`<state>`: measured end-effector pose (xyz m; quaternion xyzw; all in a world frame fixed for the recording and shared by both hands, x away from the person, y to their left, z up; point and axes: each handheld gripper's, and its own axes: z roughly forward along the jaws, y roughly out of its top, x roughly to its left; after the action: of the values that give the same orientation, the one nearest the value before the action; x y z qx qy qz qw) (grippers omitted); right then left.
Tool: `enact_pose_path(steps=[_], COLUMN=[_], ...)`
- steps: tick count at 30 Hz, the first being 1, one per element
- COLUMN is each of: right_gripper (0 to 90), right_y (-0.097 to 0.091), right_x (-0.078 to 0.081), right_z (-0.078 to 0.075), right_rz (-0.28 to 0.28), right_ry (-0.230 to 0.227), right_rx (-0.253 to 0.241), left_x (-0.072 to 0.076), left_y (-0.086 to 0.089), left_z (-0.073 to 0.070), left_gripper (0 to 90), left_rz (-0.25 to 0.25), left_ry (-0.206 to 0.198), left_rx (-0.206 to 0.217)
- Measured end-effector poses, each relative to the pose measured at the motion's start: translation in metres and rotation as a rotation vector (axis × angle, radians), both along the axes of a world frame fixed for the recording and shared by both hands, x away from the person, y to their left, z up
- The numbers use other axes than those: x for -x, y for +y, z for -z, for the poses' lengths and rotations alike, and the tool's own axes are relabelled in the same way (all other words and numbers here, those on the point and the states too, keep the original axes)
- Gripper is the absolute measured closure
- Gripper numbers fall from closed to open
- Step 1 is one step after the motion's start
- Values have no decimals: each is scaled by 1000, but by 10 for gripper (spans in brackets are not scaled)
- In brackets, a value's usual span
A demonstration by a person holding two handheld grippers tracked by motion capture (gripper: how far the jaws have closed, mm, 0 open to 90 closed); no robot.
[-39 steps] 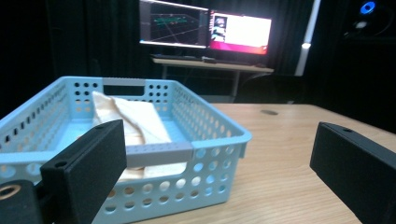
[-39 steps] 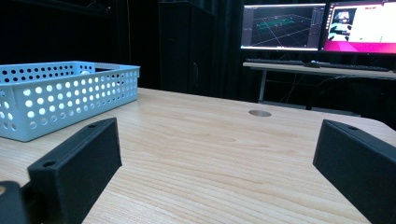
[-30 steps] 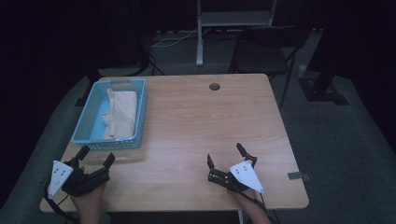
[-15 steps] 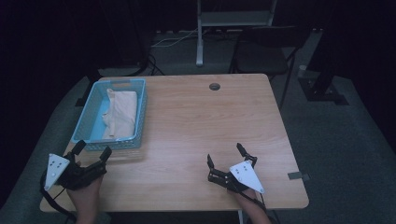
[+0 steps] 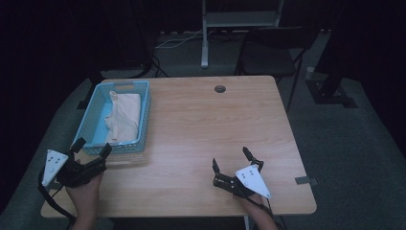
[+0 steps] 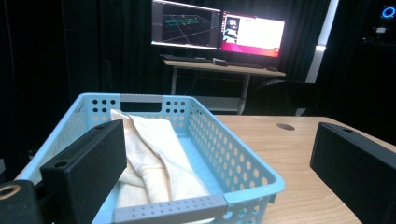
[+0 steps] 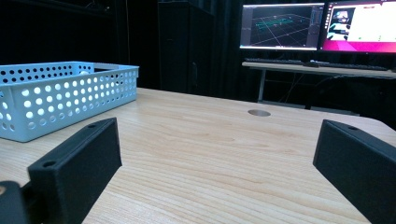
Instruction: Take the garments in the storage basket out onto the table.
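A light blue perforated basket (image 5: 142,125) (image 6: 243,163) (image 7: 56,98) stands at the table's left side. Inside it lies a folded cream cloth (image 5: 123,117) (image 6: 154,154). My left gripper (image 5: 91,147) (image 6: 219,168) is open just in front of the basket's near end, raised off the table, its jaws spread wide with nothing between them. My right gripper (image 5: 231,160) (image 7: 219,163) rests open low over the table near the front right, jaws wide apart and empty.
The wooden table (image 5: 206,124) has a round cable hole (image 5: 220,89) (image 7: 258,112) near its far edge. A black chair (image 5: 268,52) stands behind the table. Two monitors (image 6: 217,30) (image 7: 322,25) sit on a desk beyond.
My left gripper has drawn back to the left and lifted, moving toward the basket's near end. The right gripper has stayed in place.
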<state>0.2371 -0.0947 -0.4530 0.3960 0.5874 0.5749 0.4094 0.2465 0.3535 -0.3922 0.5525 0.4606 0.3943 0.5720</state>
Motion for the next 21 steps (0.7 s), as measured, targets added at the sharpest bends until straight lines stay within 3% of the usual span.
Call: enact_pose_path(steps=[9,21], right_gripper=[5,5], right_y=[0,0], right_x=[0,0], right_z=[0,0], right_rz=[1,2], right_ry=[1,0], right_rx=[-1,-1], left_x=[-6,-28], left_y=[4,5], left_z=[-9,-21], left_gripper=[34,34], left_rz=[-2,-32], left_ry=[-1,52], left_rx=[-8,-26])
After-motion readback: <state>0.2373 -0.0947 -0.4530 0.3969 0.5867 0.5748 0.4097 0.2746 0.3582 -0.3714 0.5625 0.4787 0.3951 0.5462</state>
